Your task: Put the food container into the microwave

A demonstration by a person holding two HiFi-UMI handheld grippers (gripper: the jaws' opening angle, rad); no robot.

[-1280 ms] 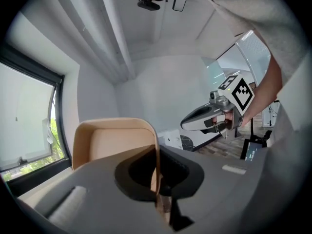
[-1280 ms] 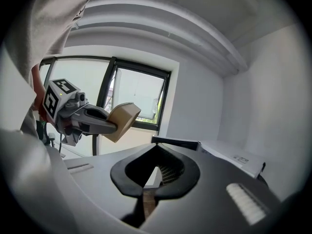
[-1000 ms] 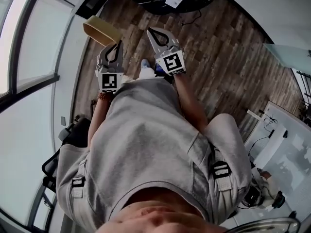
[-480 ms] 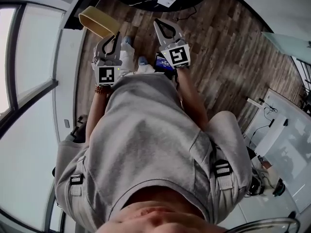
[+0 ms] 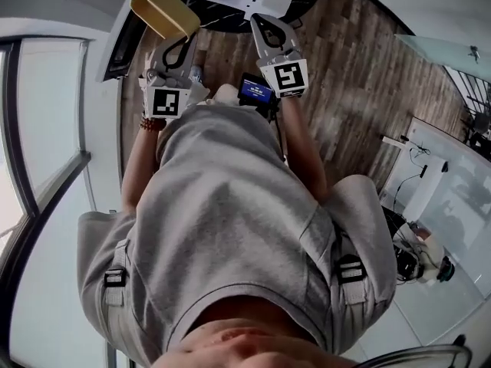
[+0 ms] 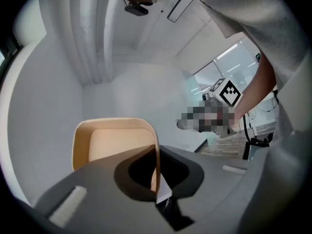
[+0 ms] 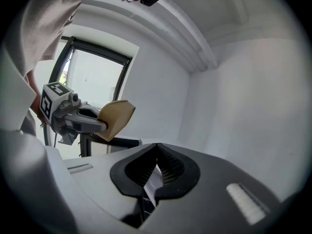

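Your left tongs (image 6: 157, 152) were clamped on the food container (image 6: 112, 145), with one side wall pinched between the two jaws right at the rim. The container was tan and shallow with rounded corners, tipped so its open side faced the left gripper camera. In the head view it sat at the upper left, out past the tips of the left tongs. It was held in the air above the wooden floor (image 5: 360, 75), touching nothing else that I could see.

Your right tongs (image 7: 156, 146) were closed, jaw tips together, with nothing between them. In the head view they stood to the right of the left tongs, both pointing away from your body, apart from the container.

The right gripper view caught the left tongs side-on with the container sticking out of them, in front of a dark-framed window (image 7: 92, 89). The left gripper view showed the right tongs' marker cube (image 6: 228, 92) off to the right, near your forearm, and a white wall (image 6: 136, 91) behind the container. A small device with a blue screen (image 5: 255, 90) sat between the two tongs, close to your grey shirt (image 5: 230, 221).
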